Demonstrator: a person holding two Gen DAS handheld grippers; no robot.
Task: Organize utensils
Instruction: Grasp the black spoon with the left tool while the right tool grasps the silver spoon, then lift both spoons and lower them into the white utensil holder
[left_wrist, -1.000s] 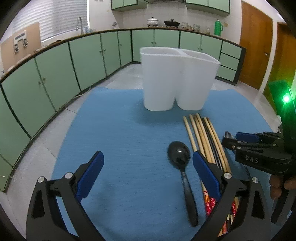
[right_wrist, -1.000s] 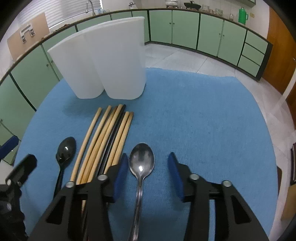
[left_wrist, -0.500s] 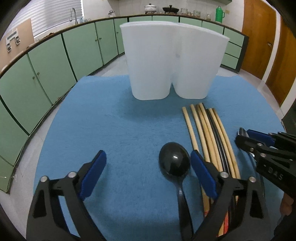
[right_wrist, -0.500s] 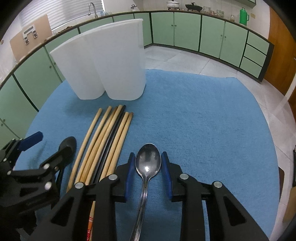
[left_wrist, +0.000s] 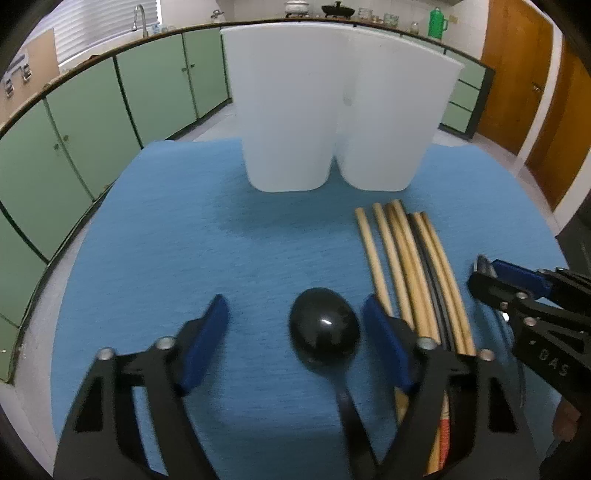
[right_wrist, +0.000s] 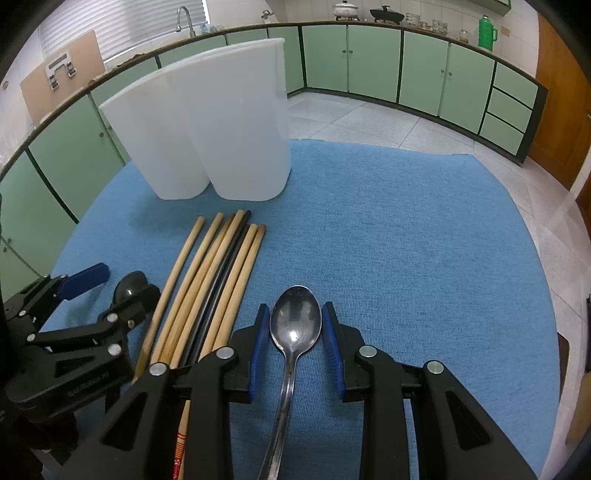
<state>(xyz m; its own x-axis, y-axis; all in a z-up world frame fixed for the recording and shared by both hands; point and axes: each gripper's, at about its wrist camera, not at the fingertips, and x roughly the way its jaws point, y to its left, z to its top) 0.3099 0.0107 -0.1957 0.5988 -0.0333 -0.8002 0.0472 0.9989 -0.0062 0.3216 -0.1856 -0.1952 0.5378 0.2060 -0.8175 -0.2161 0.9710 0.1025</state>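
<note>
A white two-compartment holder (left_wrist: 340, 107) (right_wrist: 218, 129) stands at the far side of the blue mat (left_wrist: 184, 240). Several wooden and black chopsticks (left_wrist: 410, 266) (right_wrist: 218, 280) lie side by side in front of it. A black spoon (left_wrist: 325, 332) lies between the jaws of my open left gripper (left_wrist: 295, 332), nearer the right finger. A metal spoon (right_wrist: 295, 325) lies on the mat between the blue pads of my right gripper (right_wrist: 295, 328), which stand close against its bowl. The right gripper also shows at the right of the left wrist view (left_wrist: 517, 291).
The mat (right_wrist: 406, 240) covers a round table with edges near all around. Green kitchen cabinets (right_wrist: 369, 62) line the room beyond, and wooden doors (left_wrist: 517, 66) stand at the right.
My left gripper has moved forward and down around the black spoon. My right gripper's jaws have narrowed from wide open to close around the metal spoon's bowl.
</note>
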